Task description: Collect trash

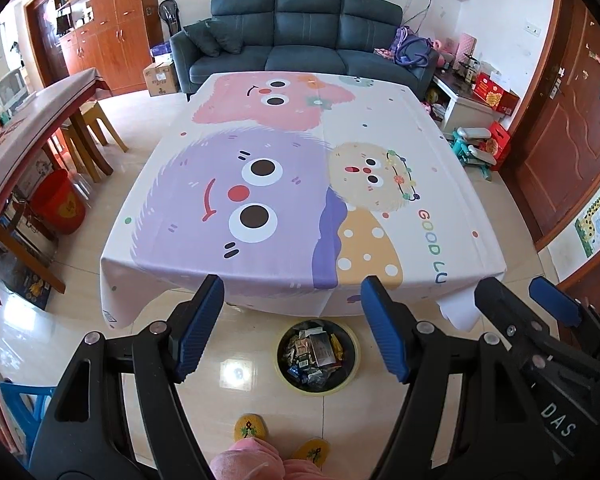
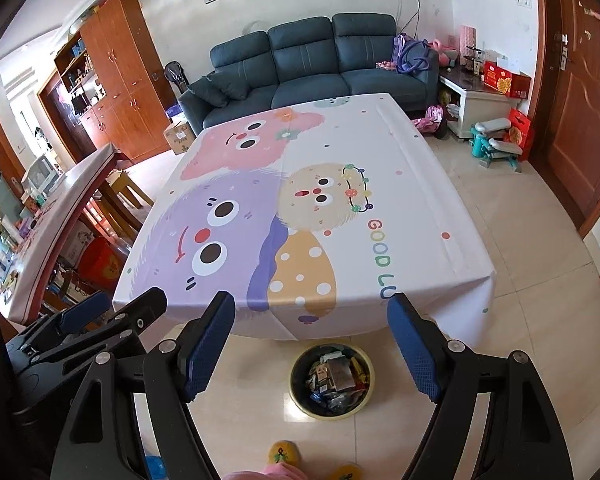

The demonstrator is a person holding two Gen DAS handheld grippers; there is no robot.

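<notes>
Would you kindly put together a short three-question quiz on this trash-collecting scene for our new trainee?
1. True or false: the left gripper is holding a piece of trash.
2. Multiple choice: where does the trash bin stand? A) on the tablecloth B) on the floor by the table's near edge C) on the sofa
3. Fill in: the tablecloth shows no loose trash; the wrappers lie inside the ____.

Key
1. False; both it and the right gripper are open and hold nothing.
2. B
3. bin
</notes>
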